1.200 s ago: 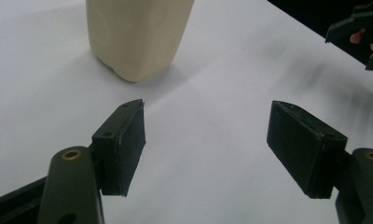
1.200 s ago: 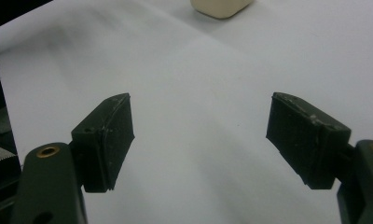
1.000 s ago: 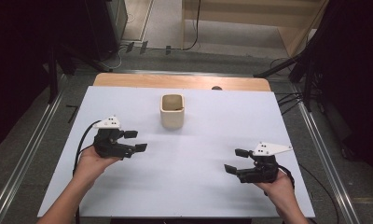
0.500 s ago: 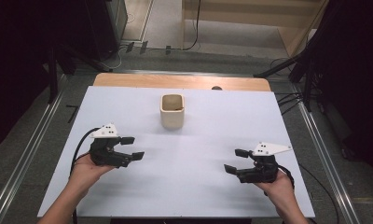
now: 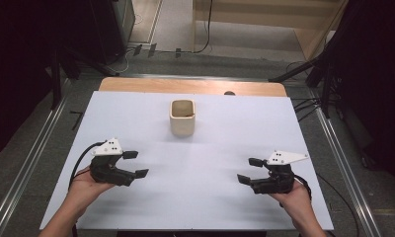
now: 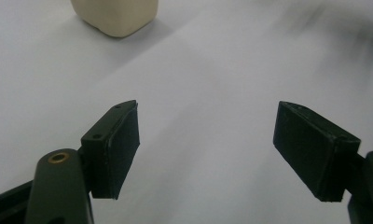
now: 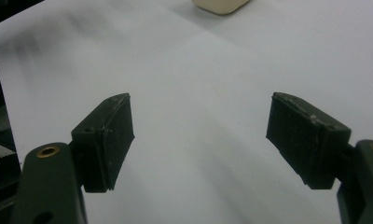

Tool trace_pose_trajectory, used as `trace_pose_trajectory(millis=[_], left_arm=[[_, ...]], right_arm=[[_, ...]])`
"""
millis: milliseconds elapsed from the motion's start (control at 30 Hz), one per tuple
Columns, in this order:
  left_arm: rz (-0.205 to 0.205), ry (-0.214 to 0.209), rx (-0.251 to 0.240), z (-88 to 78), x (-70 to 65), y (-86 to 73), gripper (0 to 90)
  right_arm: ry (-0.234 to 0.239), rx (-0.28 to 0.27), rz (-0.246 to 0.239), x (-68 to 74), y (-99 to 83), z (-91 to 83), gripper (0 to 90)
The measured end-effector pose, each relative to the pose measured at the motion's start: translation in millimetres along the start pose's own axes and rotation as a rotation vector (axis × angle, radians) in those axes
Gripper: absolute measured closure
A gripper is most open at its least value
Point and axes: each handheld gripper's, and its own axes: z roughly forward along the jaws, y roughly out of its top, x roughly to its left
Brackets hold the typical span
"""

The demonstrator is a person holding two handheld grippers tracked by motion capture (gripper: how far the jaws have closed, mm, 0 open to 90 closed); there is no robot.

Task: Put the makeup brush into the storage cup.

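Both claws, left (image 5: 135, 164) just widening and right (image 5: 250, 170), gape empty near an apparently unlabelled cream cup (image 5: 182, 117).

No text, label, brand, number or sign can be read anywhere in these views.

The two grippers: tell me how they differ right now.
The left gripper sits nearer the cream cup; the right gripper sits farther off, by the table's near right corner. The left gripper's jaws have just been opening. Both stand open and empty, jaws pointing inward above the white table.
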Motion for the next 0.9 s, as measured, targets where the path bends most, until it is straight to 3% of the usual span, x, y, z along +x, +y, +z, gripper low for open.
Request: trace_pose_trajectory(millis=[333,900], left_arm=[[0.044,0.010,0.021,-2.2,-4.3,-6.4,22.5],[0.065,0.008,0.039,1.4,-5.3,-8.5,21.9]], right_arm=[[0.000,0.000,-0.006,-0.4,-0.1,0.6,23.8],[0.004,0.000,-0.002,-0.5,0.4,0.9,23.8]])
